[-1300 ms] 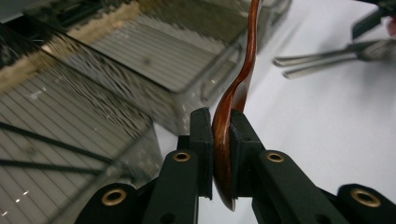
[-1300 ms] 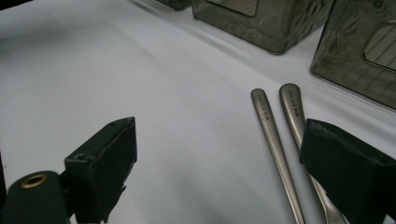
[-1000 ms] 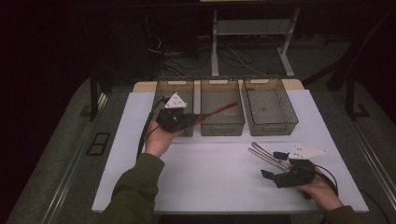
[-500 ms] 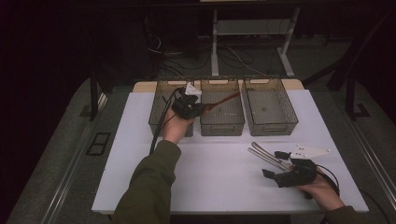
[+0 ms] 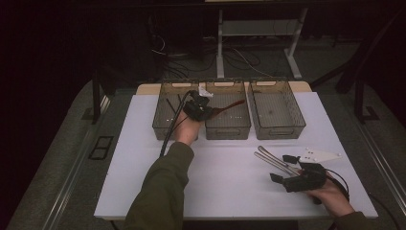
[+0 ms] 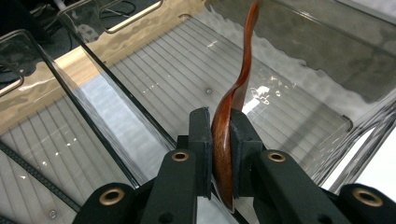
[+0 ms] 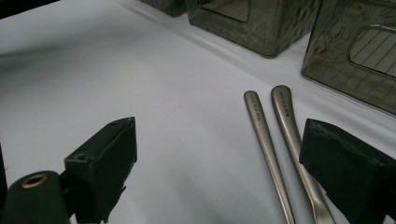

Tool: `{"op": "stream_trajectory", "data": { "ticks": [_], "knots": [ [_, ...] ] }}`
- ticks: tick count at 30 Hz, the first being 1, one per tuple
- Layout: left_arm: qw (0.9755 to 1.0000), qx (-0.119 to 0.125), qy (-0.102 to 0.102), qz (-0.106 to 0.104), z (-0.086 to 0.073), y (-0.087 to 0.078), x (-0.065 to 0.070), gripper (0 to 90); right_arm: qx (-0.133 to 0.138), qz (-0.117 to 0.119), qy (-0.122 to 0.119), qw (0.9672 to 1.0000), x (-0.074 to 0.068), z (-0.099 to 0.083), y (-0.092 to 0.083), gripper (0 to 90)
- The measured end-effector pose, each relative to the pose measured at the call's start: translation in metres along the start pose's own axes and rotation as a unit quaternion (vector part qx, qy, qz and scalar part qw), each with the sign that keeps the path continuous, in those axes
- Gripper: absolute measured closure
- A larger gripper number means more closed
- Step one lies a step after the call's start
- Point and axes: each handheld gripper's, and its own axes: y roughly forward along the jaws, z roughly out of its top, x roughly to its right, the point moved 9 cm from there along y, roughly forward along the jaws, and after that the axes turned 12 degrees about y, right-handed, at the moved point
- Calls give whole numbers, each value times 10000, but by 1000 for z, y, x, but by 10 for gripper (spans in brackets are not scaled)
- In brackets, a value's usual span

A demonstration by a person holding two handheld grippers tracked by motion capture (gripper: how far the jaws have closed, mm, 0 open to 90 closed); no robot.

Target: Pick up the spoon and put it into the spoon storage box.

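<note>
While the left gripper (image 5: 203, 106) hangs over the near rim between the left bin (image 5: 168, 115) and the middle bin (image 5: 229, 125) in the high view, it grasps a wooden spoon (image 5: 229, 106) that stretches right and far over the middle bin. The person's left sleeve (image 5: 160, 189) runs up from the near edge of the white bench (image 5: 225, 167). A third bin (image 5: 277, 112) stands just right of the middle one, all three in a row at the far side. At the near right, the right gripper (image 5: 282, 170) rests low over the bench with its jaws spread wide, and two metal handles (image 5: 270, 159) lie on the bench reaching left and far from between them.

In the left gripper view, the gripper (image 6: 219, 149) is clenched on the spoon (image 6: 233, 107), both pads pressing the broad end edge-on, and the slim handle rises far over the ribbed floor of the middle bin (image 6: 196, 74). The clear wall shared with the left bin (image 6: 42, 140) runs just left of the jaws.

In the right gripper view, the gripper (image 7: 233, 163) is released, grasping nothing. The handles (image 7: 275, 135) lie side by side on the bench (image 7: 140, 79), close to the right-hand pad, and I cannot tell whether that pad touches them. Bins (image 7: 261, 23) stand at the far side.
</note>
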Motion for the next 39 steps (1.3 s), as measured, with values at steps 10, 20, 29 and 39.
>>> {"op": "stream_trajectory", "data": {
  "ticks": [10,20,29,39],
  "knots": [
    [9999,135,-28,-80,3,-1,2,699,-12,-3,-9,10000,0,0,0,105],
    [9974,575,-4,-432,11,-21,8,573,-19,-4,7,10000,0,-1,0,105],
    [9920,971,43,-803,5,-46,21,459,-38,-8,-2,10000,0,-1,2,106],
    [9862,1221,88,-1112,-19,-69,47,385,-53,-15,1,10000,0,-1,2,105]
  ]
}}
